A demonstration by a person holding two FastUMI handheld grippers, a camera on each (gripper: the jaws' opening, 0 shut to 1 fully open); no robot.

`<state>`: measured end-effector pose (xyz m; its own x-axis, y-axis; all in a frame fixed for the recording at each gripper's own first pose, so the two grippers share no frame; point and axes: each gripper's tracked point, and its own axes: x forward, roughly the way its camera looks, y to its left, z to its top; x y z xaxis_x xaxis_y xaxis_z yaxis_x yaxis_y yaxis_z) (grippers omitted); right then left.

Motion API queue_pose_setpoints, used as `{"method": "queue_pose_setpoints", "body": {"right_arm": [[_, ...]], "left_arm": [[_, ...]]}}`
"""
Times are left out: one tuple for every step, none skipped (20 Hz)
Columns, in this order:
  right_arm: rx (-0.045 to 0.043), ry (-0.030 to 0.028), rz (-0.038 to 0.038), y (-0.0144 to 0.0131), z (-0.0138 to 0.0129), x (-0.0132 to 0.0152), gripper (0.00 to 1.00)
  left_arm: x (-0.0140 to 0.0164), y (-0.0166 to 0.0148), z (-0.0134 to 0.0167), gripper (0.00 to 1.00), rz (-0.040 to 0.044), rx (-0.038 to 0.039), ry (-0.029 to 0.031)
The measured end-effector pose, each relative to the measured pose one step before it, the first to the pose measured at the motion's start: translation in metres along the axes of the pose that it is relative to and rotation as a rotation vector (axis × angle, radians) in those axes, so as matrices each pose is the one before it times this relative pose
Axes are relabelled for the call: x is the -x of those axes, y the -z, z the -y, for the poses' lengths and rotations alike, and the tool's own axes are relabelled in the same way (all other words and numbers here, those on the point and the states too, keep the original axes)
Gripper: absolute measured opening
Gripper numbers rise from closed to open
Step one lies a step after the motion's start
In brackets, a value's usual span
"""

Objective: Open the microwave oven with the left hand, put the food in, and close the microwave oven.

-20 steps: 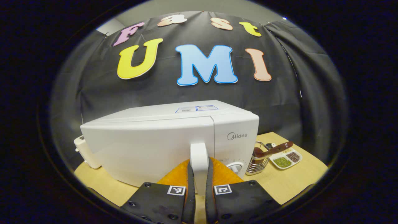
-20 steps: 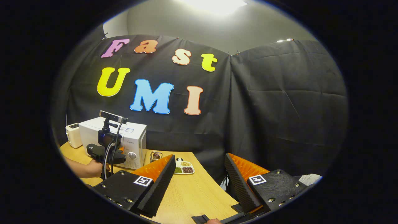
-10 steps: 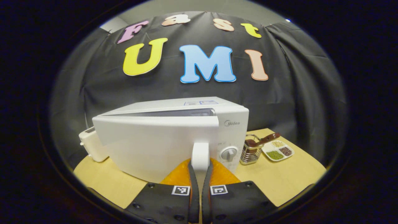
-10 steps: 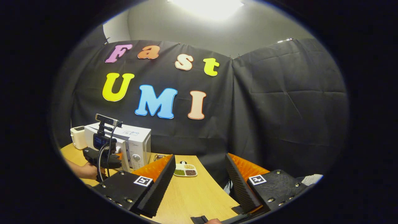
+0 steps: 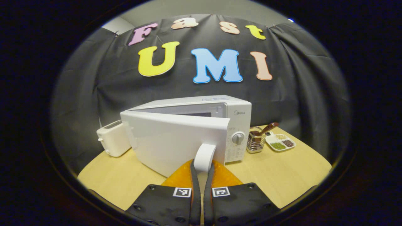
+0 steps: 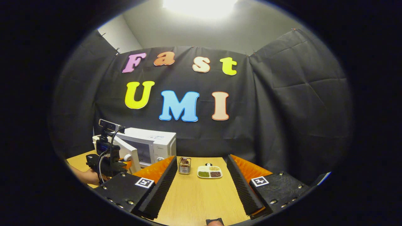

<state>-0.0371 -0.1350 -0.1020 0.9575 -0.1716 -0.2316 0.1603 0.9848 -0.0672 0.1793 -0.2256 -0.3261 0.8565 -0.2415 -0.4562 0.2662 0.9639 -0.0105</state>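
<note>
Microwave oven: sitting on the bench straight ahead of the left hand-held gripper, with its control panel and dial facing the camera to the right of the fingers.
Door: standing partly open, hinged at its far left edge, with a slice of the cavity showing above its top edge.
Door handle: a pale upright bar at the door's free edge, sitting directly between the left fingers.
Left hand-held gripper: its two fingers are lying nearly together and pressing on the door handle from both sides; in the right gripper view it is showing at the door with a hand holding it from behind.
Right hand-held gripper: its fingers are spread wide apart above the bench, gripping nothing.
Food: a divided dish with green, brown and pale fillings is lying on the bench ahead of the right fingers, between them in that view; from the left gripper it is sitting far right, beyond the microwave.
Utensil holder: a wire basket with a brown-handled utensil, standing between the microwave and the dish.
Toaster: a white box standing left of the door, behind it.
Bench: pale wood, stretching under both grippers.
</note>
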Motion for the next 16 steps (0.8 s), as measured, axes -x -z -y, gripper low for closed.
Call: {"method": "queue_pose_setpoints", "body": {"right_arm": [[0.00226, -0.03602, -0.00221, 0.00113, -0.00598, -0.00044, 0.96], [0.00444, -0.03411, 0.00257, 0.00003, -0.00655, 0.00078, 0.96], [0.00773, -0.03044, 0.00419, -0.00221, -0.00707, -0.00011, 0.96], [0.00803, -0.02571, 0.00336, -0.00146, -0.00592, -0.00038, 0.96], [0.00111, -0.02069, 0.00700, -0.00351, -0.00638, -0.00036, 0.96], [-0.00352, -0.01795, 0.00822, -0.00365, -0.00788, -0.00047, 0.96], [-0.00196, -0.01861, 0.00733, -0.00295, -0.00860, -0.00150, 0.96], [0.00589, -0.01282, 0.00438, -0.00140, -0.00944, -0.00132, 0.96], [0.00946, -0.00879, -0.00155, -0.00102, -0.00888, -0.00172, 0.96], [0.00281, -0.01385, -0.00750, 0.00096, -0.01009, -0.00207, 0.96], [-0.00743, -0.01518, 0.00146, -0.00179, -0.01184, -0.00057, 0.96], [-0.00839, -0.00906, 0.00905, -0.00471, -0.01114, -0.00156, 0.97], [-0.00226, -0.00341, 0.00700, -0.00401, -0.00931, -0.00267, 0.96], [0.00285, -0.00058, -0.00111, 0.00010, -0.00829, -0.00268, 0.96], [0.00500, -0.00426, -0.00059, -0.00087, -0.00989, -0.00252, 0.96], [0.00498, 0.00051, 0.00063, -0.00123, -0.01007, -0.00284, 0.96]], "left_arm": [[0.01009, 0.00267, -0.00850, 0.09, -0.00206, -0.00037, -0.02044], [0.01003, 0.00411, -0.01008, 0.09, -0.00098, 0.00473, -0.01832], [0.00954, 0.00276, -0.00972, 0.10, 0.00191, 0.00434, -0.01590], [0.00908, 0.00443, -0.00953, 0.10, 0.00089, -0.00036, -0.01483], [0.00680, 0.00277, -0.00844, 0.10, 0.00053, -0.00310, -0.00629], [0.00637, 0.00216, -0.00653, 0.10, -0.00115, -0.00162, -0.00068], [0.00493, 0.00194, -0.00877, 0.10, -0.00051, 0.00092, 0.00177], [0.00328, 0.00316, -0.00656, 0.10, 0.00276, -0.00033, 0.00044], [0.00401, 0.00129, -0.00806, 0.10, 0.00356, -0.00138, -0.00289], [0.00493, 0.00216, -0.00842, 0.10, 0.00081, -0.00180, -0.00531], [0.00409, 0.00261, -0.00830, 0.10, -0.00178, -0.00236, -0.00014], [0.00451, 0.00317, -0.00721, 0.10, -0.00091, -0.00164, 0.00413], [0.00383, 0.00178, -0.00771, 0.12, -0.00048, 0.00099, 0.00736], [0.00441, 0.00249, -0.00921, 0.10, 0.00128, 0.00313, 0.00522], [0.00345, 0.00198, -0.00899, 0.10, 0.00079, 0.00027, 0.00489], [0.00404, 0.00288, -0.01051, 0.10, 0.00388, -0.00096, 0.00275]]}}
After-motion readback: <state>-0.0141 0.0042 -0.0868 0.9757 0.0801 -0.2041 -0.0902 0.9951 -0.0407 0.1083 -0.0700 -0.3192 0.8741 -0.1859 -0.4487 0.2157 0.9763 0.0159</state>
